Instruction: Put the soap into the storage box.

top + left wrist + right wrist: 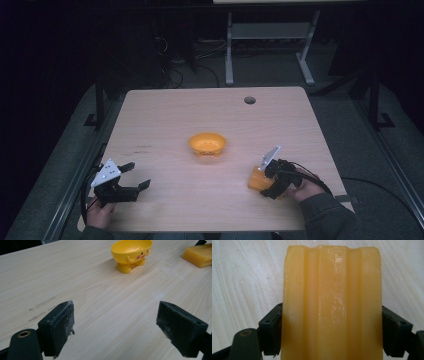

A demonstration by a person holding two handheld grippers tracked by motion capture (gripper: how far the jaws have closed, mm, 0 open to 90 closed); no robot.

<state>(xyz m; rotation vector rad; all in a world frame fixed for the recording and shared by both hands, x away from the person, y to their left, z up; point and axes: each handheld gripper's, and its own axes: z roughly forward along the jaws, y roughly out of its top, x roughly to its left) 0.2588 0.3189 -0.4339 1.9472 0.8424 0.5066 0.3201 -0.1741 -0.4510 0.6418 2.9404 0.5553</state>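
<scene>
Right gripper (270, 181) straddles the soap (332, 302) at the table's (165, 115) near right — jaws against both long sides, apparently gripping, the bar low on the wood. Left gripper (135, 176) rests wide open, holding nothing. The bowl (207, 144) stands at centre, well apart — lifting and transfer seemingly remain.

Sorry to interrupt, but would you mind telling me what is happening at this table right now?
A person works at a wooden table with a gripper in each hand. The right gripper has its jaws on both sides of a yellow ridged block near the table's front right. The left gripper sits open and empty at the front left. A small yellow footed bowl stands in the middle.
</scene>
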